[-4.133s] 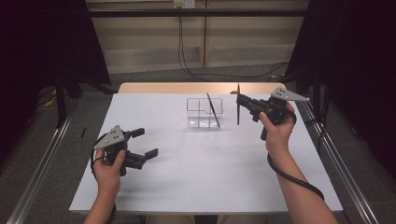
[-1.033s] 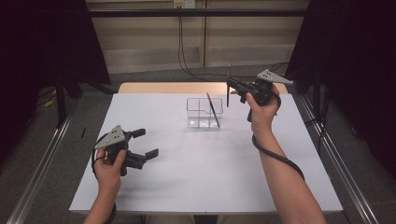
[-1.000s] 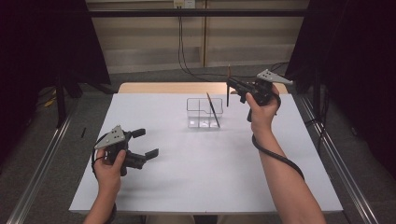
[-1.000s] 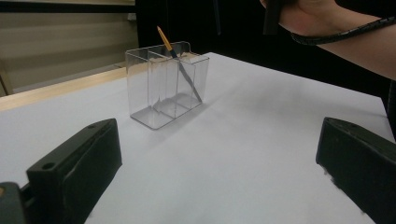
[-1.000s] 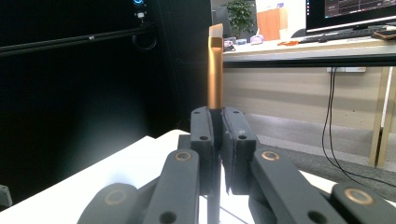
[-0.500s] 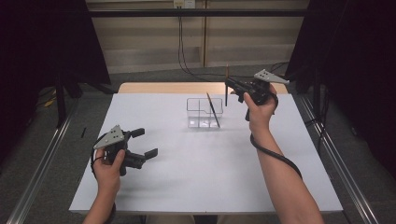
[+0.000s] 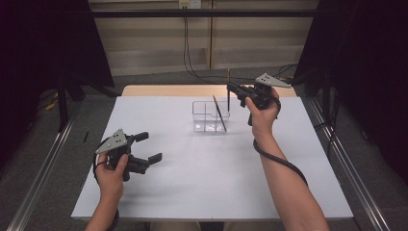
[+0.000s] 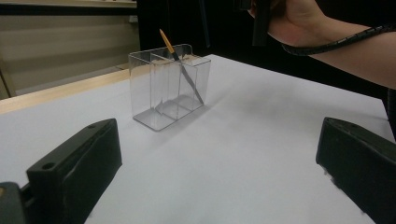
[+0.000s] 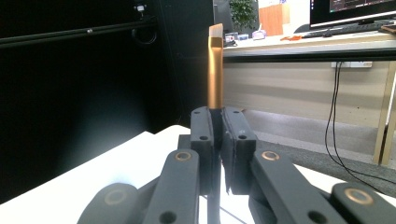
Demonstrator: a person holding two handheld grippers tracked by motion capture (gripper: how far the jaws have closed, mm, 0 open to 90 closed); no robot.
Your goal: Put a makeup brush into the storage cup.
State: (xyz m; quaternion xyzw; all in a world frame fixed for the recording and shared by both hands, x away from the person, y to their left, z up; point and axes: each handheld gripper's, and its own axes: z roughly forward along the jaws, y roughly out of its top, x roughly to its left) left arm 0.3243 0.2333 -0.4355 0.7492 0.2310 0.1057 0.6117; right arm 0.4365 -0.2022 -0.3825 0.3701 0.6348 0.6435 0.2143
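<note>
Two pencils: one (image 7: pixel 228 90) upright, clamped in right gripper (image 7: pixel 230 88), lower end hidden behind jaws; other (image 7: pixel 219 113) leaning in clear holder (image 7: pixel 210 116).
Left gripper (image 7: pixel 150 148): jaws wide, empty, resting on table (image 7: pixel 207 178).

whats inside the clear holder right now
One thin brush leans diagonally inside the clear holder, its orange end above the rim. The other compartments look empty. The right gripper holds a second brush beside it.
</note>
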